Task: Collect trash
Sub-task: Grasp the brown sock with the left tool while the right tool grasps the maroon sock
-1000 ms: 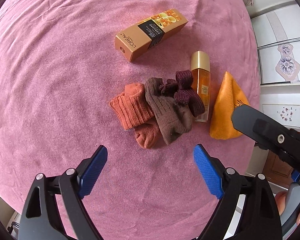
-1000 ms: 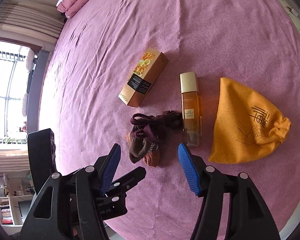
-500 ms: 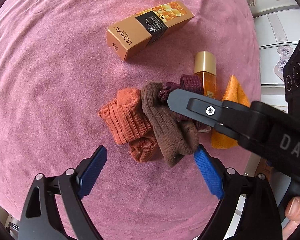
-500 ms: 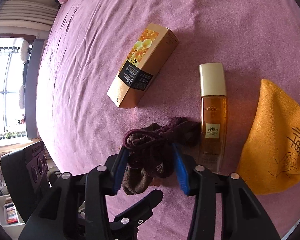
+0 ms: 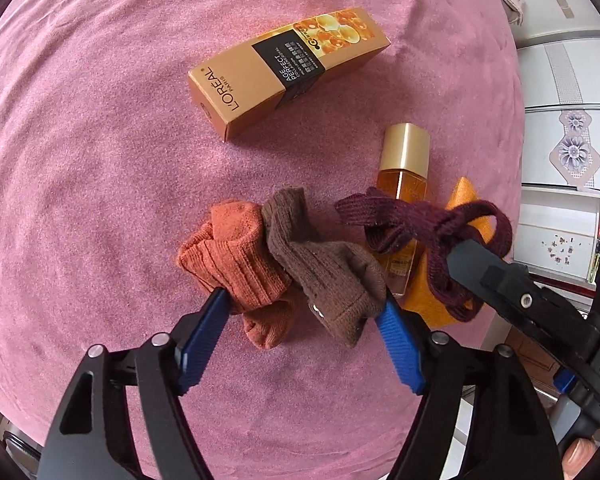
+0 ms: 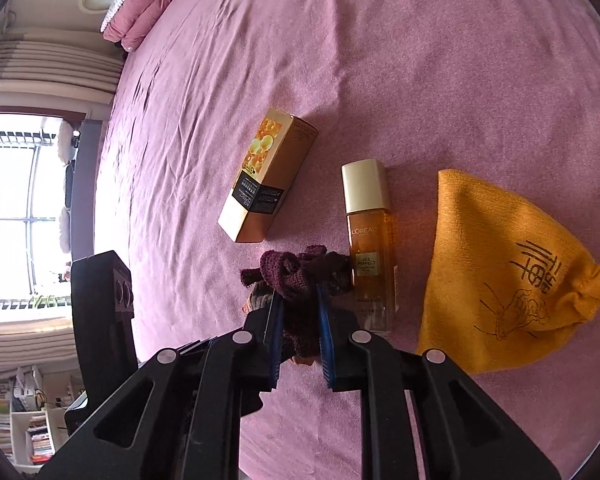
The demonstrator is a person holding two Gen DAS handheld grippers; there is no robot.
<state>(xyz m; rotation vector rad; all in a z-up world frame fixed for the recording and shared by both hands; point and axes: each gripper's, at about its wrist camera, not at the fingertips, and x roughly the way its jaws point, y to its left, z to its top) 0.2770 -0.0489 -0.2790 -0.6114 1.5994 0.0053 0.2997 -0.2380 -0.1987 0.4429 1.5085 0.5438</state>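
On the mauve velvety bedspread (image 5: 100, 160) a knot of knitted socks lies near the middle: a rust-orange sock (image 5: 236, 256), a brown sock (image 5: 328, 272) and a dark maroon sock (image 5: 416, 220) twisted into loops. The left gripper (image 5: 304, 312) has just been closing; its blue pads now bracket and seem to touch the orange and brown pair, the orange bulging past the left pad, though a firm squeeze is not certain. The right gripper (image 6: 298, 320) has also just been closing and now pinches the maroon sock (image 6: 296, 276) between nearly shut jaws. These ribbed woollen pieces look light, soft and grippy; they should compress and drape rather than slip, so taking the thick bunched middle seems safer than a loose cuff, which could stretch and trail. At about twelve o'clock from the socks lies a stiff gold cardboard box (image 5: 288, 72), rectangular and glossy. At two o'clock, touching the maroon loops, lies an amber glass bottle (image 6: 370, 248) with a smooth gold cap, probably heavier, slick and breakable. At three o'clock sits a soft mustard drawstring pouch (image 6: 500, 272) printed with dark line-art.
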